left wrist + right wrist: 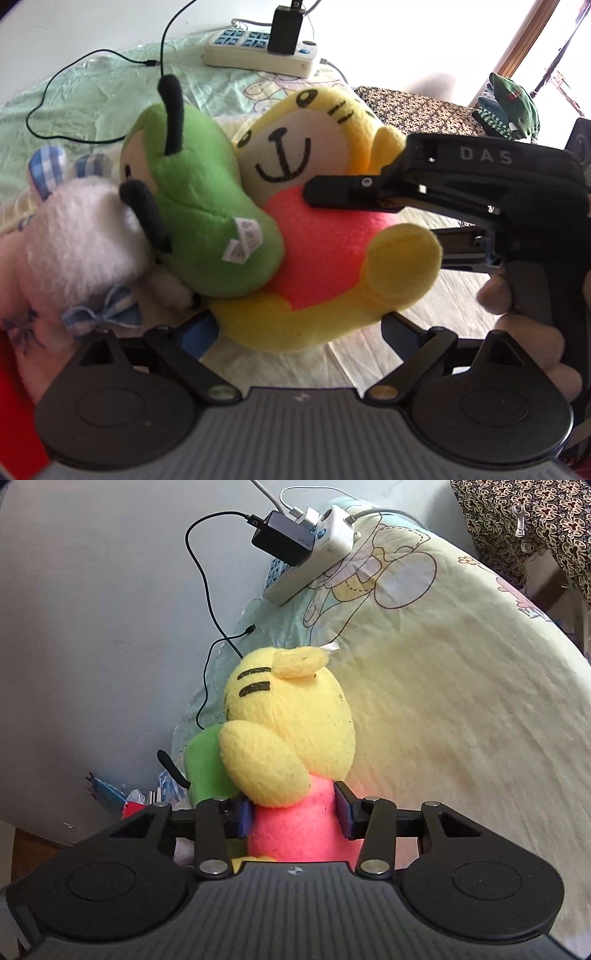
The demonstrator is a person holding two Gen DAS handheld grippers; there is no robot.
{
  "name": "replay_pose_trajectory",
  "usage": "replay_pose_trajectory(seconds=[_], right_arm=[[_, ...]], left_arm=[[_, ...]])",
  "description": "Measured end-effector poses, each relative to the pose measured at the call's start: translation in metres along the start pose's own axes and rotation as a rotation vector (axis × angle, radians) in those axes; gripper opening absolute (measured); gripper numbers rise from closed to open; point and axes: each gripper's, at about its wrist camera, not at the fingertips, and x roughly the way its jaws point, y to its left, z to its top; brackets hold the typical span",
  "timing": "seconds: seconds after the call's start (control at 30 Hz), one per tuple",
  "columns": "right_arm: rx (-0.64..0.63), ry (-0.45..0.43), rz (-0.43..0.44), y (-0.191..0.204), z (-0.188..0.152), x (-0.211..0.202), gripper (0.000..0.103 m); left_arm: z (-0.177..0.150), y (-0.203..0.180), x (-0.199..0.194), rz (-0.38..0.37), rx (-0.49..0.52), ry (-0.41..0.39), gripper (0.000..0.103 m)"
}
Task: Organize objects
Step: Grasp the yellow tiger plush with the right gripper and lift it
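A yellow plush toy point(295, 147) with a pink belly lies on the bed, leaning against a green plush point(199, 206) and a white fluffy plush point(81, 229). My right gripper point(295, 812) is shut on its pink body, one blue pad pressed into each side. In the left wrist view the right gripper point(354, 221) comes in from the right, its upper finger across the pink belly. My left gripper point(299, 328) stands wide open just below the toy, whose yellow underside sits between the fingers without being squeezed.
A white power strip point(258, 55) with a black charger and a trailing black cable point(48, 92) lies at the far end of the bed sheet point(443, 701). Patterned cloth point(417, 110) and folded green clothes point(509, 103) lie to the right. A hand point(517, 314) holds the right gripper's handle.
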Motion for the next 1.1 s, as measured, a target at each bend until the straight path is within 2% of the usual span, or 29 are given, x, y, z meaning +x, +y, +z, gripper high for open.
replay_pose_trajectory(seconds=[0.1, 0.33, 0.43, 0.47, 0.5, 0.77, 0.9, 1.1], right_arm=[[-0.027, -0.011, -0.018, 0.000, -0.003, -0.015, 0.044], [-0.010, -0.047, -0.071, -0.009, -0.017, -0.047, 0.044], [-0.005, -0.056, -0.078, -0.011, -0.023, -0.059, 0.044], [-0.007, -0.060, -0.083, -0.011, -0.026, -0.063, 0.045], [-0.008, -0.066, -0.088, -0.010, -0.027, -0.067, 0.045], [-0.003, -0.085, -0.084, -0.010, -0.045, -0.088, 0.045], [0.006, -0.091, -0.061, -0.007, -0.053, -0.095, 0.044], [-0.062, -0.091, -0.024, 0.014, -0.061, -0.103, 0.044]], left_arm=[[-0.001, -0.004, -0.002, -0.020, 0.022, 0.000, 0.094], [-0.008, -0.019, 0.001, -0.149, 0.060, 0.054, 0.094], [-0.017, -0.033, 0.002, -0.157, 0.104, 0.064, 0.096], [-0.019, -0.036, 0.001, -0.164, 0.114, 0.066, 0.101], [-0.021, -0.039, 0.001, -0.176, 0.119, 0.065, 0.102], [-0.036, -0.060, 0.000, -0.236, 0.181, 0.071, 0.102], [-0.047, -0.071, -0.010, -0.243, 0.231, 0.043, 0.100], [-0.062, -0.065, -0.029, -0.258, 0.211, 0.000, 0.098]])
